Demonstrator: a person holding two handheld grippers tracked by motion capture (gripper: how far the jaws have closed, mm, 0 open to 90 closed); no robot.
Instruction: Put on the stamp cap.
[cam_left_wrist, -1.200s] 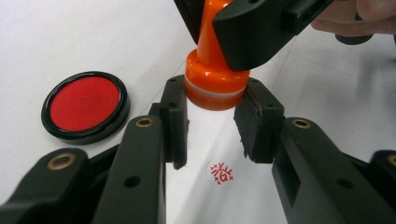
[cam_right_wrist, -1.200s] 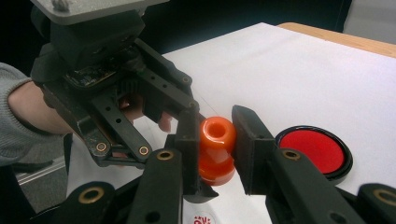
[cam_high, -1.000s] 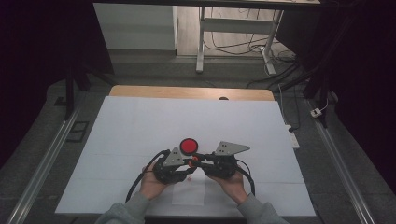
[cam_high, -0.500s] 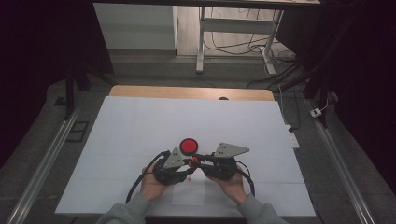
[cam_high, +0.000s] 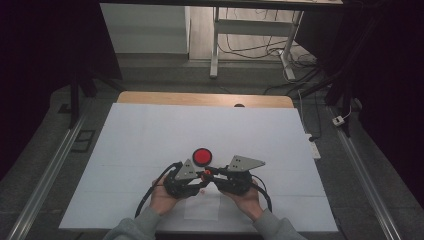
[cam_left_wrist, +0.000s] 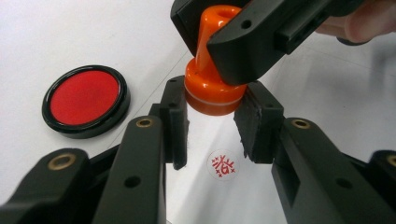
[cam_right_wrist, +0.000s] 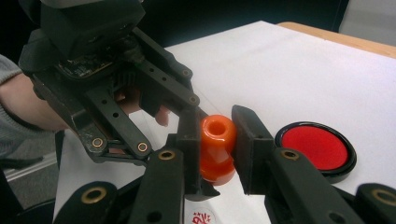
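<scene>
**Between the two grippers, an orange stamp lifted off its print**

Near the front edge of the table, the orange stamp (cam_left_wrist: 214, 79) hung just above a small sheet of paper (cam_high: 202, 206), gripped from both sides. The right gripper (cam_right_wrist: 218, 140) was clamped narrow on the stamp's slim handle, its pads pressed against the neck. The left gripper (cam_left_wrist: 212, 122) was closed on the stamp's broad base, one pad at either side of the white band.

Directly under the stamp, on the paper, sat a fresh round red imprint (cam_left_wrist: 222, 164) — a single character ringed by small crosses, too stylised to read with certainty. No brand or other lettering could be made out on the stamp.

Just beyond and to the left lay the ink pad (cam_high: 202, 156), a red disc in a black rim, uncovered and apart from the grippers. All of it rested on the white table cover (cam_high: 150, 135).

By the look of it, the pressing step was done and the stamp stood raised clear of the mark. The next move would likely call for one gripper to let go — either to set the stamp down away from the wet ink, or to carry it back to the pad without smearing the print.
</scene>
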